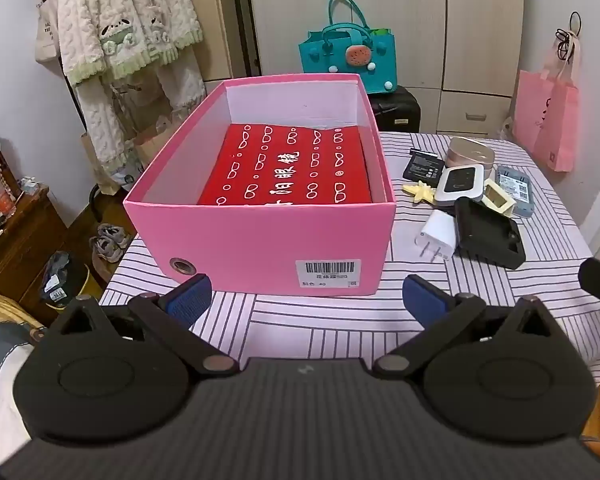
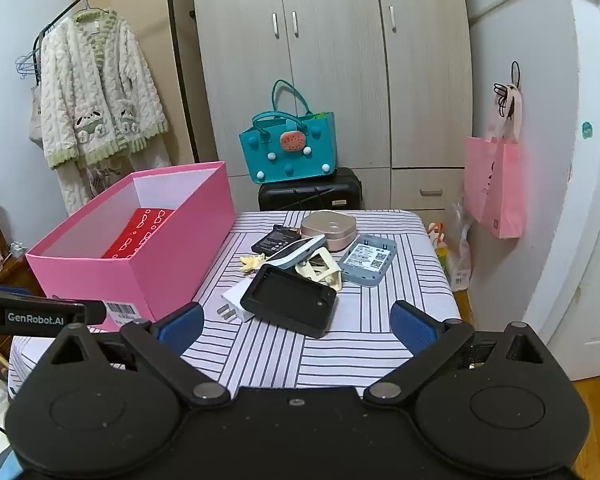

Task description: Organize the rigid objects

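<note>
Pink box (image 1: 260,240), largest item: open-topped, long axis running away from the viewer, standing on the left part of the striped tablecloth (image 1: 340,320); barcode end wall facing the left gripper (image 1: 306,300), directly ahead of and just beyond its fingertips. Red printed carton (image 1: 288,168): lying flat inside the pink box, filling most of the floor. Black tray (image 2: 288,304): nearest of the loose rigid pieces, lying to the right of the box, ahead of the right gripper (image 2: 296,324) and slightly left of its midline, long axis slanting from near-right to far-left, resting partly over the white plug adapter (image 2: 232,304). Gold oval case (image 2: 328,228), grey-blue router (image 2: 368,260), white-and-grey device (image 2: 300,252), black battery pack (image 2: 274,238), cream frame piece (image 2: 320,272), yellow star piece (image 2: 252,262): clustered beyond the tray, touching or overlapping, well toward the far edge of the table. Nearer hand for the pile: right, judged from its view centring the cluster; box lying to its left, so a likely carry goes leftward over the near wall. Left gripper: blue pads spread wide, nothing between them, pitched down toward the cloth in front of the box. Right gripper: blue pads likewise spread wide and empty, tilted down more gently, hovering over the near table edge short of the black tray. Sorting judged barely begun: only the carton boxed.
</note>
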`<action>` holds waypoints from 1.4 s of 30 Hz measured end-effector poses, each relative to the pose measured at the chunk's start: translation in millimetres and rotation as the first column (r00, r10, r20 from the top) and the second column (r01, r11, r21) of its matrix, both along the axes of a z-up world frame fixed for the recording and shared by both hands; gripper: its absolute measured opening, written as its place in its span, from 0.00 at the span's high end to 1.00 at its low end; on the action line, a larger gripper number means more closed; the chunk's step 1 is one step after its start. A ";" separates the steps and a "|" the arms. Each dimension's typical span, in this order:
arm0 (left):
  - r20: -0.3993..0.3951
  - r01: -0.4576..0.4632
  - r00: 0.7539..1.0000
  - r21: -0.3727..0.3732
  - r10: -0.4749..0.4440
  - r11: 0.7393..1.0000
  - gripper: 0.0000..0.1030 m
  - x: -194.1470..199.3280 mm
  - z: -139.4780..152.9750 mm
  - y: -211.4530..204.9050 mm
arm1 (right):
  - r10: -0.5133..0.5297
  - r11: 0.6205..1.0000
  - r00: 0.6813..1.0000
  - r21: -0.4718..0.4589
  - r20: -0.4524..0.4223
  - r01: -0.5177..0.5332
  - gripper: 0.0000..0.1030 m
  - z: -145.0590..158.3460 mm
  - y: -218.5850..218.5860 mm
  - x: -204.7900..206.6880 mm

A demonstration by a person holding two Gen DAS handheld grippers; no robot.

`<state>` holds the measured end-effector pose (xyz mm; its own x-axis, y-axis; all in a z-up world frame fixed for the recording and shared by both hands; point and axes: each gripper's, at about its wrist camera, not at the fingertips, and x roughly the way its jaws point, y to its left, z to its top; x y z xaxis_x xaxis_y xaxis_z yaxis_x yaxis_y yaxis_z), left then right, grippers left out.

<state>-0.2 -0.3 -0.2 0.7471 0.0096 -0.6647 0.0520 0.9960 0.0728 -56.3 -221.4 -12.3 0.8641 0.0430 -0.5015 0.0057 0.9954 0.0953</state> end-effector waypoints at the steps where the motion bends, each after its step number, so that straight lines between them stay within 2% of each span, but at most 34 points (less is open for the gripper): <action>1: 0.002 0.000 1.000 -0.002 0.000 1.000 0.00 -0.1 0.1 0.0 | -0.001 1.000 1.000 0.000 -0.003 0.001 0.02 -0.3 0.4 0.1; 5: 0.007 0.010 1.000 -0.009 -0.010 1.000 0.00 -0.7 6.9 2.9 | -0.001 1.000 1.000 -0.004 0.000 0.001 0.02 -1.6 1.9 0.5; 25: 0.028 0.074 0.997 -0.051 -0.072 0.996 0.01 -9.7 2.0 -9.1 | -0.036 0.999 0.999 -0.007 0.026 0.036 0.02 -1.3 -13.2 -9.5; 42: 0.014 0.055 0.998 -0.090 -0.054 0.994 0.02 -10.6 -2.9 -13.3 | -0.028 1.000 0.998 -0.005 0.050 0.028 0.02 -2.2 -15.6 -10.8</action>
<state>-10.8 -13.6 -3.1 0.7525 -0.0914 -0.6522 0.1064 0.9942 -0.0165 -67.1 -237.0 -14.5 0.8887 0.0158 -0.4582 0.0287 0.9955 0.0902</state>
